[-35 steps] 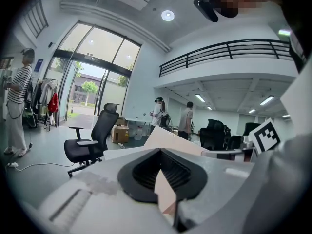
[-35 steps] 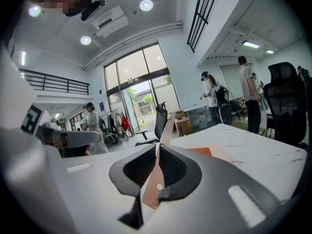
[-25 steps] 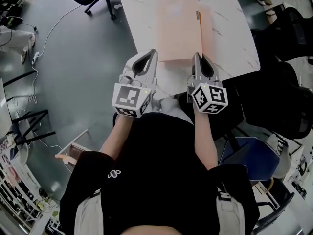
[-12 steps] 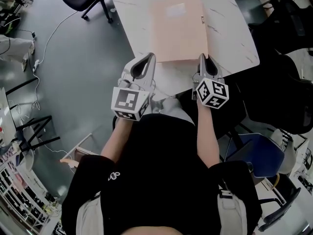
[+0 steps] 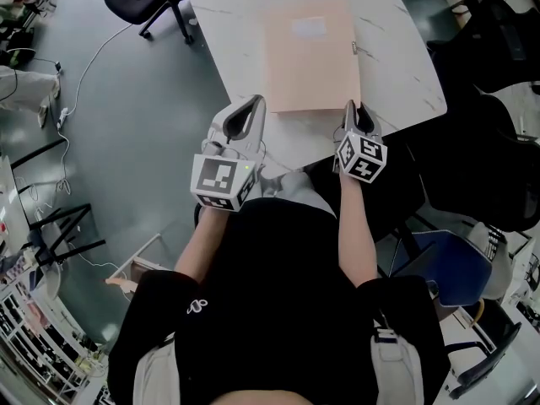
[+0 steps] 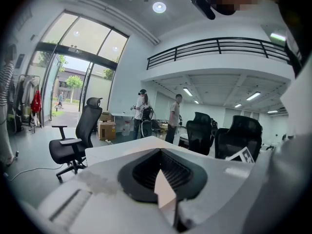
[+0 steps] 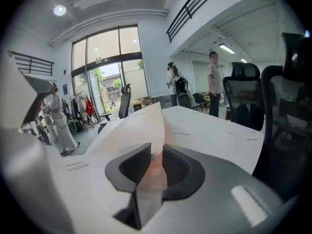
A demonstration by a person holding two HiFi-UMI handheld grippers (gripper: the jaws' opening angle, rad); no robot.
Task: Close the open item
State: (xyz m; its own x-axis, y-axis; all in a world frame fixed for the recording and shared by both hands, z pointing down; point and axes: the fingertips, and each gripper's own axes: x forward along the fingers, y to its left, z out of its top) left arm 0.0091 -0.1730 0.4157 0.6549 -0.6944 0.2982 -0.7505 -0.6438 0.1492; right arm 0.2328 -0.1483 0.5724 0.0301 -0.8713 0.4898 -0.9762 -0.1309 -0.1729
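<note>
Peach folder [image 5: 310,53] lies closed-looking on white table [image 5: 405,66]; right gripper [image 5: 357,105] sits at its near right corner, jaws just opening, half apart with folder's edge loose between; left gripper [image 5: 256,100] sits beside near left corner, jaws drawn together.

The pale peach folder [image 5: 310,53] lies flat and closed on the white table [image 5: 405,66], a pale label near its far edge, a small clasp at its right.
</note>
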